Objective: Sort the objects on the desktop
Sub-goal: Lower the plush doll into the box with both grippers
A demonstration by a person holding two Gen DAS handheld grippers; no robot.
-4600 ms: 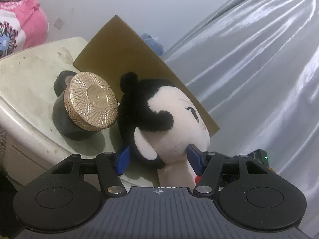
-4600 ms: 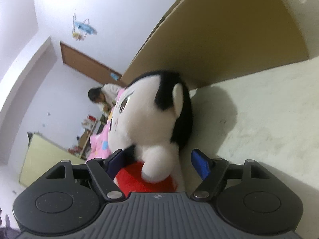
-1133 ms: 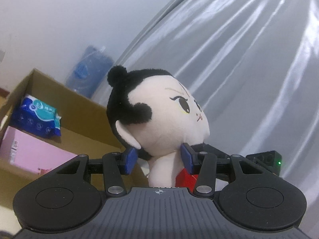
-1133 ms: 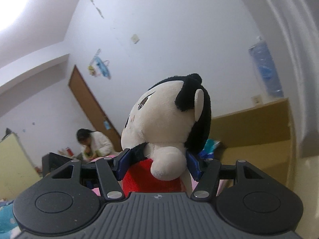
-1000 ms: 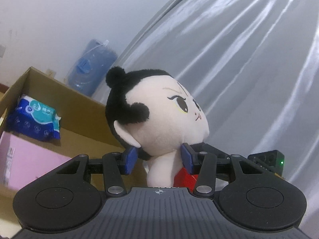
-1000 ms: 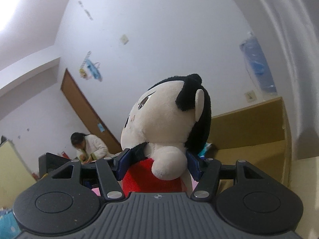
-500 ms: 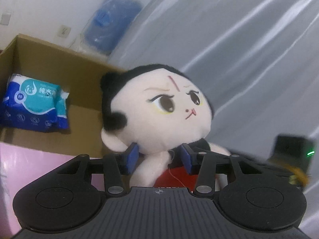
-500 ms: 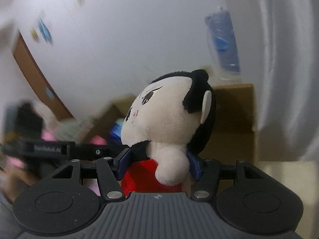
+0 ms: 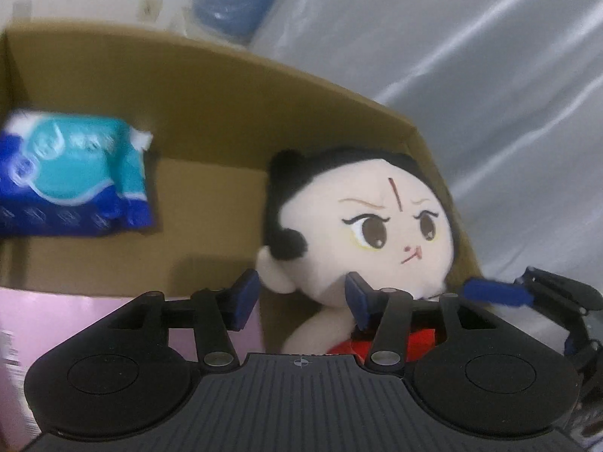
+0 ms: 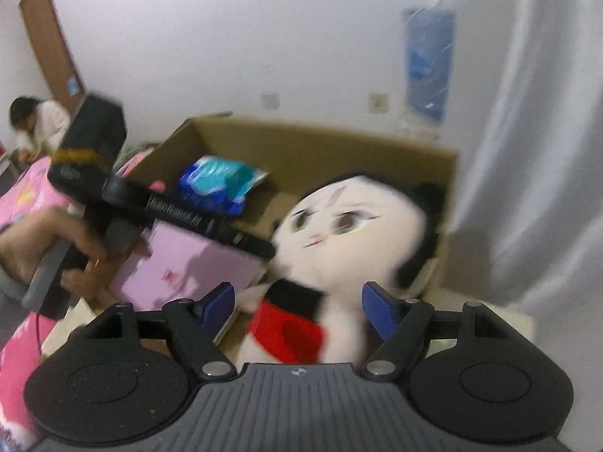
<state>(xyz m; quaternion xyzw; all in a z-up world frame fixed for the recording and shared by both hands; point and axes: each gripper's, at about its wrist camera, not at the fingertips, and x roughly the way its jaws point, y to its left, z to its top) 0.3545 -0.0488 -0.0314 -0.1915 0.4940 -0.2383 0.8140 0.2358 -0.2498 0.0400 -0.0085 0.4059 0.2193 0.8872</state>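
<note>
A plush doll with black hair, a pale face and a red top sits in the near right corner of an open cardboard box. It also shows in the right wrist view, leaning against the box wall. My left gripper is open, its fingers apart beside the doll's neck and not squeezing it. My right gripper is open, wide around the doll's body. The left gripper's body reaches in from the left in the right wrist view.
Inside the box lie a blue and teal tissue pack and a pink flat box. A silver curtain hangs on the right. A blue water bottle stands behind the box. A person sits far left.
Both grippers carried the doll from the table over into the cardboard box and then opened. The doll has dropped and now rests in the box corner, free of both grips.
</note>
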